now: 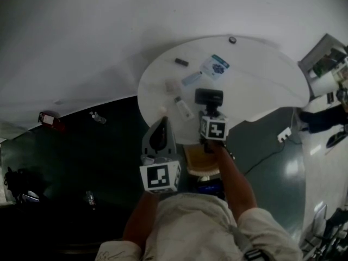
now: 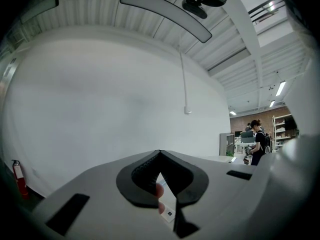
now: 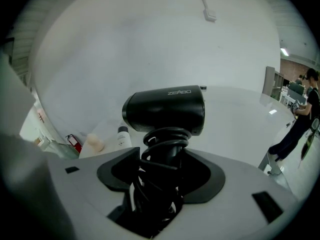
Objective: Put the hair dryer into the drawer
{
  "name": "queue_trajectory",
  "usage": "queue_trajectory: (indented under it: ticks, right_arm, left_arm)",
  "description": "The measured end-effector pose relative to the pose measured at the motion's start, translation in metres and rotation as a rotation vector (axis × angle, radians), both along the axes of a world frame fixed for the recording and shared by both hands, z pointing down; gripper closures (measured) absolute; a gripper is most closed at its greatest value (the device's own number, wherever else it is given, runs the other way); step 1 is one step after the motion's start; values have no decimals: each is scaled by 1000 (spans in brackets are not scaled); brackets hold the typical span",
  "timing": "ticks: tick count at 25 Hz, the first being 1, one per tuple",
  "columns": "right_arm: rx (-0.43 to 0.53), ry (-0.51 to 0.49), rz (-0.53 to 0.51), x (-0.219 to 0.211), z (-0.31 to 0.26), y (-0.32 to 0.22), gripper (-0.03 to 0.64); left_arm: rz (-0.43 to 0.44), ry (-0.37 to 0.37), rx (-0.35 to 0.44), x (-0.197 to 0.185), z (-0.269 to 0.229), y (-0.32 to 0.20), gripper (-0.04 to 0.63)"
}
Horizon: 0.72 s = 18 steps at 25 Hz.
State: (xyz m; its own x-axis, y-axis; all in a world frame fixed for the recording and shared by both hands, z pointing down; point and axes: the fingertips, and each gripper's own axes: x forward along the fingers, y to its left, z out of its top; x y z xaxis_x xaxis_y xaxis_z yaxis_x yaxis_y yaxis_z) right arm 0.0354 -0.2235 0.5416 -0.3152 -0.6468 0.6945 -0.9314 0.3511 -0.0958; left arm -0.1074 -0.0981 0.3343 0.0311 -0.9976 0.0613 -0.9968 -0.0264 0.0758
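The black hair dryer (image 1: 209, 97) hangs above the near part of the round white table (image 1: 261, 80). My right gripper (image 1: 209, 113) is shut on its handle, which has the black cord wound round it. In the right gripper view the dryer's barrel (image 3: 165, 109) lies crosswise above the jaws, and the right gripper (image 3: 162, 169) clasps the cord-wrapped handle. My left gripper (image 1: 159, 132) is at the table's near left edge, pointing level. Its jaws meet at the tips with nothing in them, and so they appear in the left gripper (image 2: 160, 156) view. A tan wooden surface (image 1: 198, 159) lies below the table edge between my arms; I cannot tell whether it is the drawer.
On the table lie a small white bottle (image 1: 184, 107), a blue-and-white packet (image 1: 215, 67), a dark bar (image 1: 181, 62) and a small black knob (image 1: 232, 39). A red fire extinguisher (image 1: 49, 119) lies on the dark floor at left. A person (image 2: 259, 141) stands at desks far right.
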Motion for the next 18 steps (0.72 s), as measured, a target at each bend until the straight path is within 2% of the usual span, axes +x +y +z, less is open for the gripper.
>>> queue_trajectory:
  ticks: [3, 8, 18]
  right_arm:
    - [52, -11, -5, -1, -22, 9, 357]
    - [126, -91, -21, -5, -52, 24, 357]
    - [338, -89, -85, -1, -134, 58, 357]
  left_arm:
    - [4, 5, 4, 1, -1, 1, 595]
    - [17, 9, 12, 5, -6, 0, 595]
    - [56, 9, 33, 18, -14, -1, 595]
